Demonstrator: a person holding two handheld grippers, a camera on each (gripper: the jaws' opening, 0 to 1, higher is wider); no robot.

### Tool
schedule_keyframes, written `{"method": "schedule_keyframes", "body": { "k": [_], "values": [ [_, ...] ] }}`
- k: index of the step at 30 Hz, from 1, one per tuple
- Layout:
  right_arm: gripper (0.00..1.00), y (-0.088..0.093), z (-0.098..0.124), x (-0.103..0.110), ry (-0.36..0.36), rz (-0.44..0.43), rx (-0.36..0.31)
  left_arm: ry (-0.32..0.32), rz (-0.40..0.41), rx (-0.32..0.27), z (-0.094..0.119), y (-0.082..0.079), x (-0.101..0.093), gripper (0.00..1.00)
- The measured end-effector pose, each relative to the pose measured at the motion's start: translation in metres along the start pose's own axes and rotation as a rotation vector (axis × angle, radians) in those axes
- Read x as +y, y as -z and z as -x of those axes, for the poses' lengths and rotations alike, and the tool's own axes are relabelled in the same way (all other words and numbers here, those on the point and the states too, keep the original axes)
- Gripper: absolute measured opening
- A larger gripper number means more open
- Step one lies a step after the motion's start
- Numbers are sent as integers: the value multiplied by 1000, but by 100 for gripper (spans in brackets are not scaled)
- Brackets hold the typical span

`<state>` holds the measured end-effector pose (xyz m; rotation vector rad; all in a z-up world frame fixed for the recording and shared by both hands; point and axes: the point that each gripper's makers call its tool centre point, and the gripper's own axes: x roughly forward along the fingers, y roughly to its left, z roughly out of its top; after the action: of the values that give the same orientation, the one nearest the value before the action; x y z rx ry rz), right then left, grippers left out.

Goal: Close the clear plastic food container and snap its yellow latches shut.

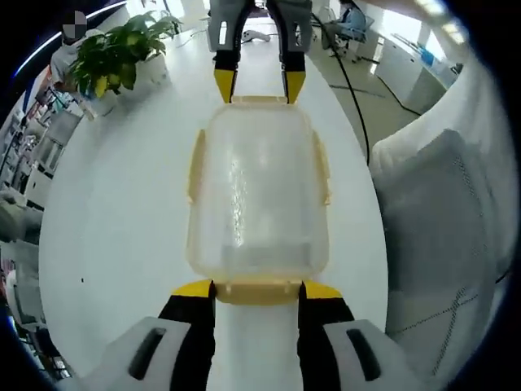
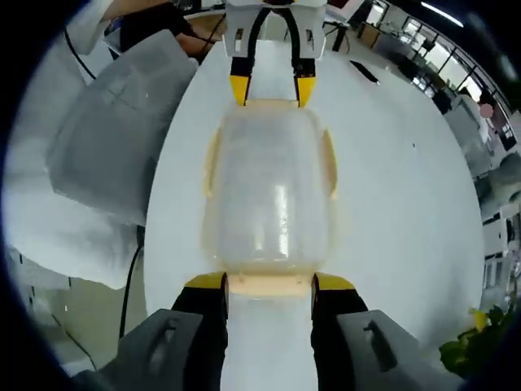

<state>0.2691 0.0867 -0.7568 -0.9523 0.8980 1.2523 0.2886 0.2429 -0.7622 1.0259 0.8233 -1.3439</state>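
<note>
While the clear plastic food container [image 1: 259, 195] sits on the white table [image 1: 122, 244] with its lid already down, both grippers are parked at its two short ends, facing each other across it. So we're past the closing part and into the latch part, by my read.

Left gripper [image 1: 256, 289]: jaws spread, one yellow tip on each side of the near end latch [image 1: 259, 290], right up against the container's edge. Not pinching anything, more like bracketing the tab. Right gripper [image 2: 269, 283] is doing the mirror image at the opposite end, jaws spread around its own end latch [image 2: 270, 284]. Each one also pops up at the far end of the other's view.

The long side latches [image 1: 195, 167] look like they're lying fairly flat against the walls (whether they're actually clicked home, can't tell through the fisheye blur). The end tabs look like the ones still in play.

Next move, I'd guess: push or squeeze each end tab down and inward until it snaps over the rim. With both ends worked at once the box stays braced, so it shouldn't skate on that slick tabletop. Uneven pressure could tip it or pop the lid corner, so keep it even.

Background has a potted plant [image 1: 114, 49] and a person's white sleeve [image 2: 106, 147] off to the side.
</note>
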Motion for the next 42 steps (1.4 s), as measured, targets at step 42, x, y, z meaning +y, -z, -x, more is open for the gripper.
{"method": "schedule_keyframes", "body": {
  "k": [42],
  "values": [
    [35,68,-26,16,-64,-86,144,110,141,82,-28,20,-22,30]
  ]
}}
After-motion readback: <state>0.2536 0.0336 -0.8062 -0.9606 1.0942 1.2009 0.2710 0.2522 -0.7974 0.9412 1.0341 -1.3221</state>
